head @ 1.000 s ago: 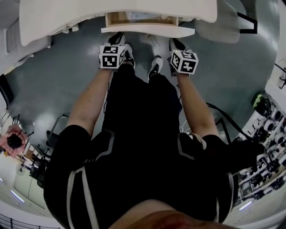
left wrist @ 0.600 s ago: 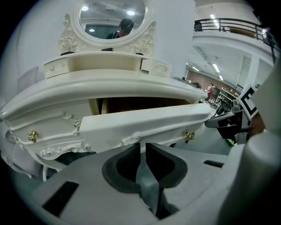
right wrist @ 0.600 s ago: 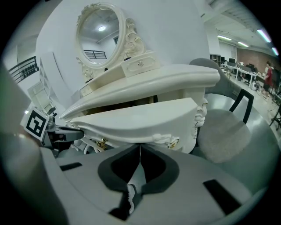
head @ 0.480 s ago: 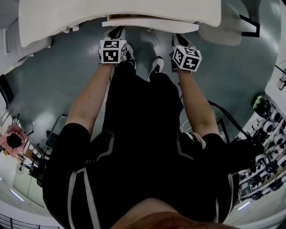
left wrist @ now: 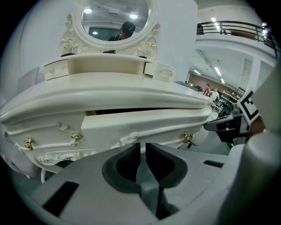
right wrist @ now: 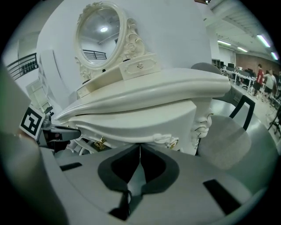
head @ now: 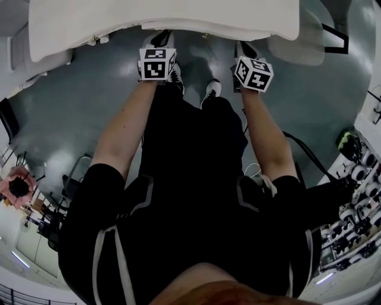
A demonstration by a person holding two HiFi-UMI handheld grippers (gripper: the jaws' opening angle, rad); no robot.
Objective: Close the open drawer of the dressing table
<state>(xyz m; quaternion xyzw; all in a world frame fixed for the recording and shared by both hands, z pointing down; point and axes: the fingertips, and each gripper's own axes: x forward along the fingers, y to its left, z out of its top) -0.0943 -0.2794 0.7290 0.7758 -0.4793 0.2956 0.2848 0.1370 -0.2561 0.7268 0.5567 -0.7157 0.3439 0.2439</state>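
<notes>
The drawer (left wrist: 145, 125) is seen in the middle of the white desk (head: 166, 15), just under its top. Its front stands out a little from the carved frame, with a dark slit above it, so it is judged almost closed but not fully.

The left tongs (left wrist: 142, 147) are held nearly together, with only a thin slit between the jaws and nothing in it. The right tongs (right wrist: 139, 149) are closed jaw against jaw, also empty. Both are pointed at the drawer front; whether it is touched cannot be told.

The drawer is expected to be stiff, rather light, and easy to slide. No grasp is needed: a flat push on the plain front, one tongs toward each end, is advised, so that it is not skewed. The small gold knob (left wrist: 186, 137) looks delicate and should be avoided.
</notes>
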